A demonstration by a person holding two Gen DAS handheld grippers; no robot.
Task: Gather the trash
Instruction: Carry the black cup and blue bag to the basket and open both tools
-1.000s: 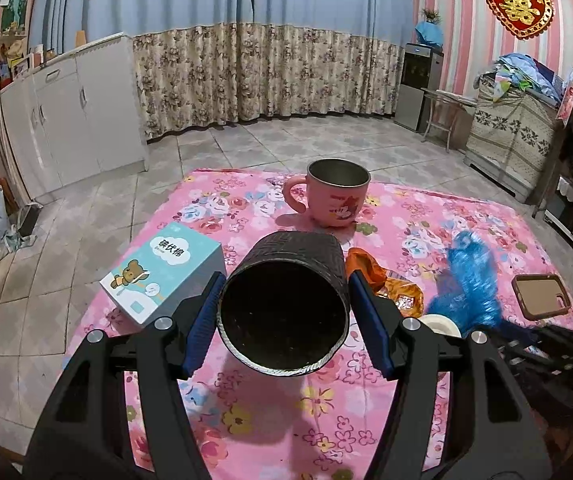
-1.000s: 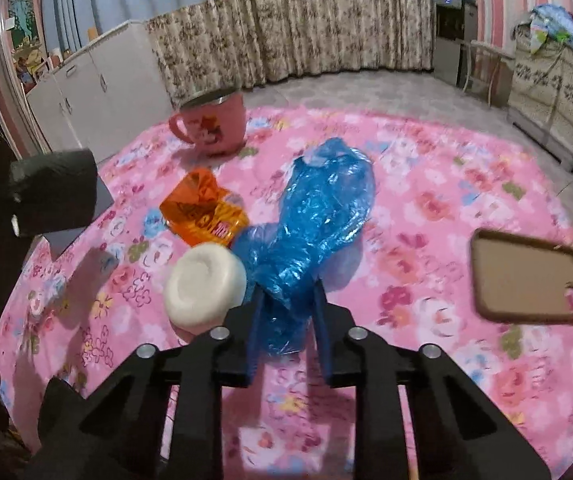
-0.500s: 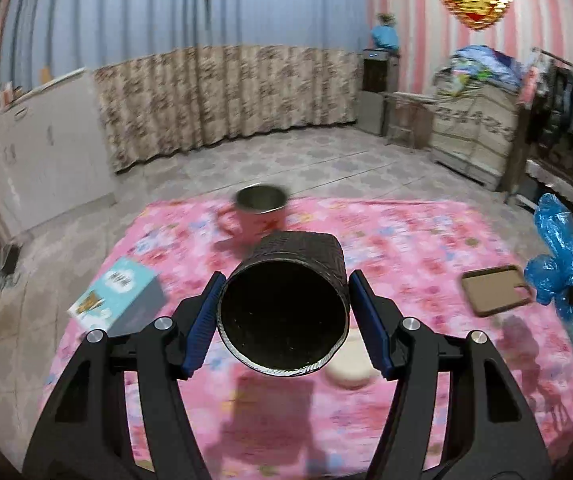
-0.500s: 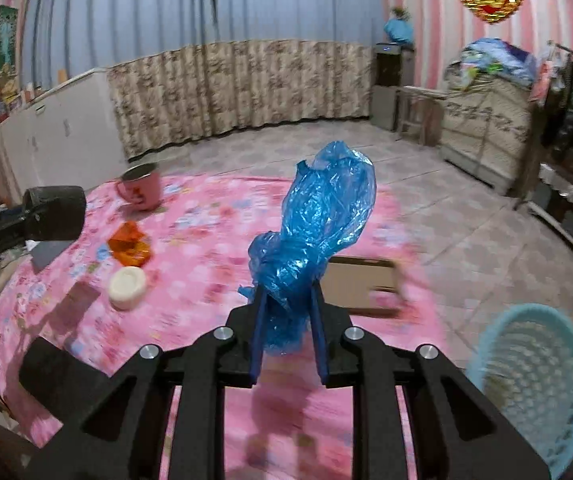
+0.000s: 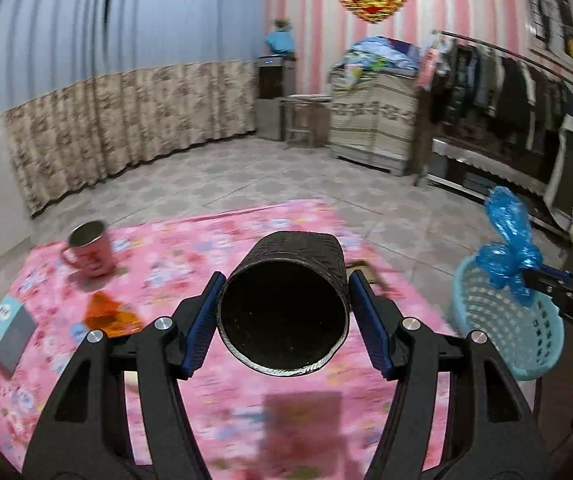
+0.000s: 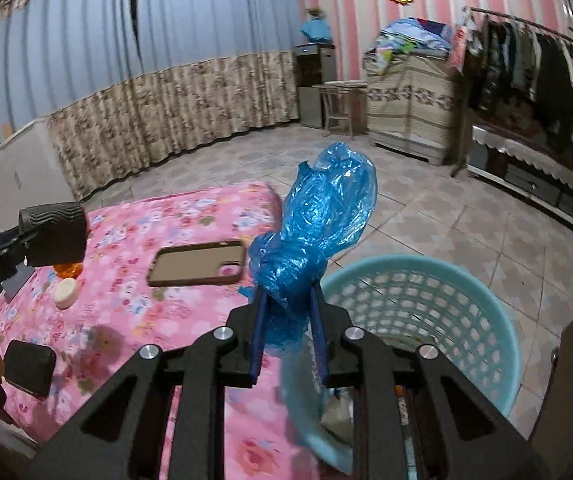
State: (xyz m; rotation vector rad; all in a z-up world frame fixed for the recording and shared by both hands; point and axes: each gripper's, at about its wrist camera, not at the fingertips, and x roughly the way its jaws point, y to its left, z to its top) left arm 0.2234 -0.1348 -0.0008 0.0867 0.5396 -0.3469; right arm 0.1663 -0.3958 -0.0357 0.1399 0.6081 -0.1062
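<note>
The right gripper (image 6: 288,308) has its blue pads clamped tight on the crumpled blue plastic bag (image 6: 318,224), whose bulk stands up above the fingertips. Directly beneath and beyond that gripper sits the light blue laundry-style basket (image 6: 466,280), on the tiled floor (image 6: 426,216) just beside the edge of the pink floral cloth (image 6: 126,320); the bag hangs over the basket's near rim, not inside it. Some pale scraps lie at the basket's bottom, too dim to name.

The left gripper (image 5: 286,312) holds a black ribbed tube (image 5: 286,304) crosswise between its pads, jaws about half spread and pressed on the tube's sides, with the open end facing the camera. It hovers over the cloth, well to the side of the basket. In the right wrist view, the same tube (image 6: 52,234) shows far from the basket, above the cloth.

On the cloth, nearest the basket, lies a brown phone case (image 6: 196,264), face up. Farther from the basket are a small round white lid-like piece (image 6: 65,293) and an orange wrapper (image 5: 108,316). Farther again stand a pink mug (image 5: 90,250) and a small teal box (image 5: 8,332) near the cloth's far edge.

Beyond the basket, across the floor, a floral curtain (image 6: 174,120) hangs along the wall.
</note>
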